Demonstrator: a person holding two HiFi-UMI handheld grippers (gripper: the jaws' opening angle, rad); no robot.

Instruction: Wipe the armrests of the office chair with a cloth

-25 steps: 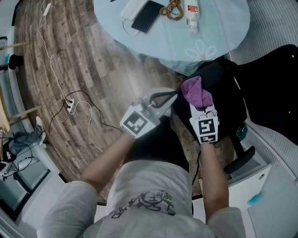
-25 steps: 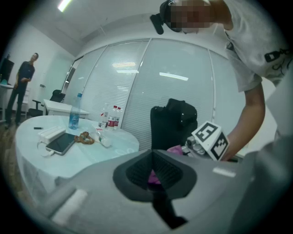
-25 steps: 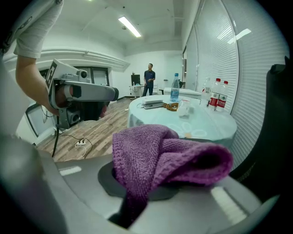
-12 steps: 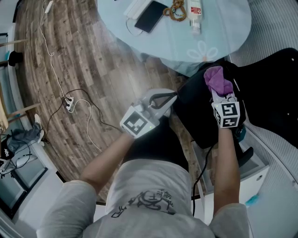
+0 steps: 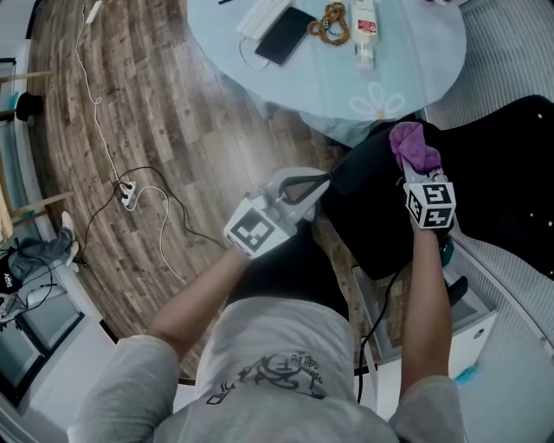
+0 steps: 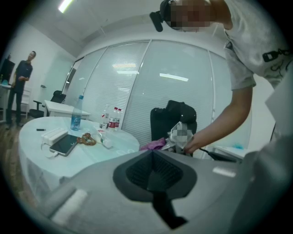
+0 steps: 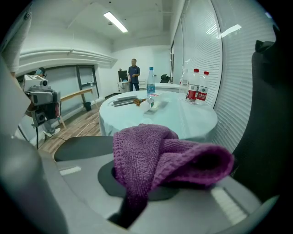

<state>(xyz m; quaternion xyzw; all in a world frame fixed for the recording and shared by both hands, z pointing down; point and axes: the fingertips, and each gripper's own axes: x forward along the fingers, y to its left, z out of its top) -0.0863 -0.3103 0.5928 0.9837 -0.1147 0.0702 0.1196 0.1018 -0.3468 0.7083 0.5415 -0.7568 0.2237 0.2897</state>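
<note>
The black office chair (image 5: 381,216) stands in front of me in the head view, its backrest (image 5: 506,164) at the right. A black armrest (image 5: 456,288) shows low beside my right forearm. My right gripper (image 5: 418,176) hovers over the far part of the seat, shut on a bunched purple cloth (image 5: 412,144) that covers its jaws; the cloth (image 7: 160,155) fills the right gripper view. Whether the cloth touches the chair cannot be told. My left gripper (image 5: 320,181) is held left of the seat, shut with nothing in it, its black pads (image 6: 153,169) together.
A round glass table (image 5: 407,60) stands just beyond the chair, with a phone (image 5: 285,35), a bottle (image 5: 364,28), beads (image 5: 332,22) and a white box. Cables and a power strip (image 5: 130,198) lie on the wood floor. A white cabinet (image 5: 472,333) is at the right. A person (image 6: 20,87) stands far off.
My right gripper has carried the purple cloth to the right and away from me, from beside the left gripper to over the chair near the backrest. The left gripper has stayed put.
</note>
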